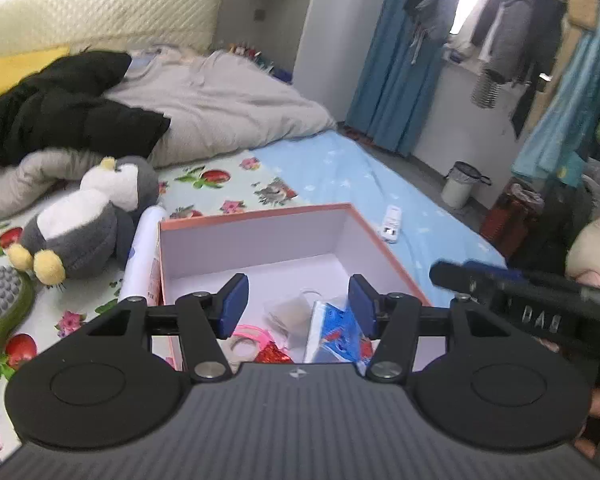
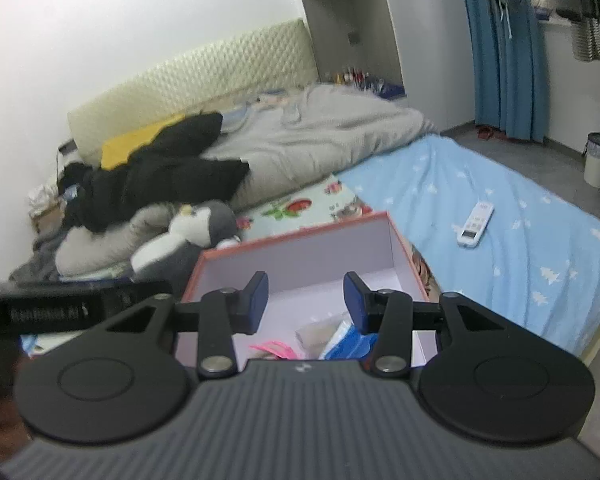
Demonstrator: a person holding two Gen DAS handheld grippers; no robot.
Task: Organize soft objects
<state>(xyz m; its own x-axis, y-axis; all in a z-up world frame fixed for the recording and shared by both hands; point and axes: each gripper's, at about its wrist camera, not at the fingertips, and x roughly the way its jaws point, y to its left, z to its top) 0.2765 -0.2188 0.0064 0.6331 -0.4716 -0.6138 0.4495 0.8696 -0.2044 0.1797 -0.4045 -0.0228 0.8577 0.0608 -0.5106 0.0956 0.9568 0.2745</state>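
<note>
An open box (image 1: 260, 216) with an orange rim and white inside stands on the bed; it also shows in the right wrist view (image 2: 300, 236). Inside lie a blue packet (image 1: 336, 332), a pink item (image 1: 252, 334), a red foil item (image 1: 274, 354) and clear bags. A grey and white plush penguin (image 1: 88, 220) lies left of the box, seen also in the right wrist view (image 2: 188, 232). My left gripper (image 1: 298, 304) is open and empty above the box. My right gripper (image 2: 306, 300) is open and empty above the box too.
A white bottle (image 1: 142, 256) lies against the box's left side. A green massage brush (image 1: 0, 312) is at far left. A black jacket (image 1: 60, 108) and grey duvet (image 1: 220, 96) lie behind. A white remote (image 2: 476, 224) rests on the blue sheet. A bin (image 1: 460, 184) stands on the floor.
</note>
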